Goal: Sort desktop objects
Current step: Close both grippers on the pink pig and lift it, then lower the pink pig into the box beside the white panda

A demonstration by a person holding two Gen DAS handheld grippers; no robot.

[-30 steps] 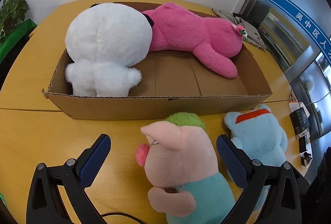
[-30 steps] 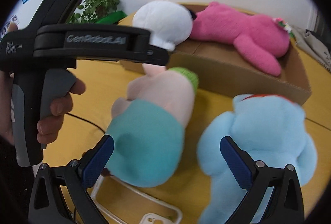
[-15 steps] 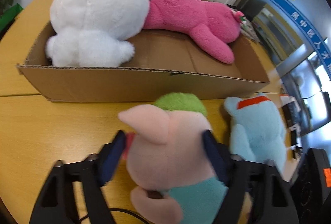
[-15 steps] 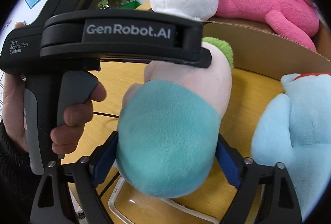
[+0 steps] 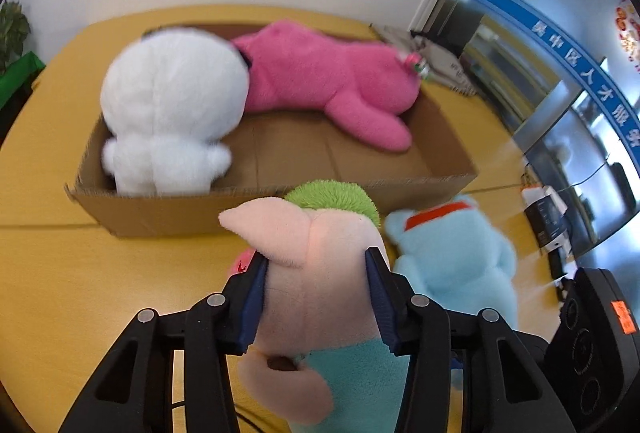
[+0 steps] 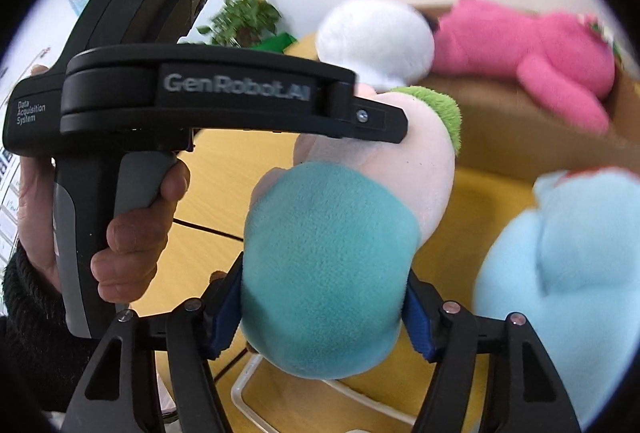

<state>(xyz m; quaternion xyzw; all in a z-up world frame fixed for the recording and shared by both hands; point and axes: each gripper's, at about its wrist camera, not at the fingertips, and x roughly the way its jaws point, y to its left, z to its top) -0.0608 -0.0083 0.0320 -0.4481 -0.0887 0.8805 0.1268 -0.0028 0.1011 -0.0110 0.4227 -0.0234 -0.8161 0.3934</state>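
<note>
A pig plush (image 5: 316,273) with a pink head, green cap and teal body is held off the yellow table by both grippers. My left gripper (image 5: 316,297) is shut on its head. My right gripper (image 6: 324,309) is shut on its teal body (image 6: 328,265). A cardboard box (image 5: 280,193) stands beyond it and holds a white plush (image 5: 172,113) at the left and a pink plush (image 5: 328,81) along the back. A light blue plush (image 5: 452,253) with a red collar lies on the table right of the pig, also in the right wrist view (image 6: 560,261).
The left gripper's black body and the hand on it (image 6: 132,233) fill the left of the right wrist view. A clear plastic frame (image 6: 320,393) lies on the table under the pig. Small devices (image 5: 548,217) and cables sit at the table's right edge. A plant (image 6: 244,21) stands behind.
Both grippers have closed on the pig plush, left on the head and right on the body, and lifted it off the table toward the box.
</note>
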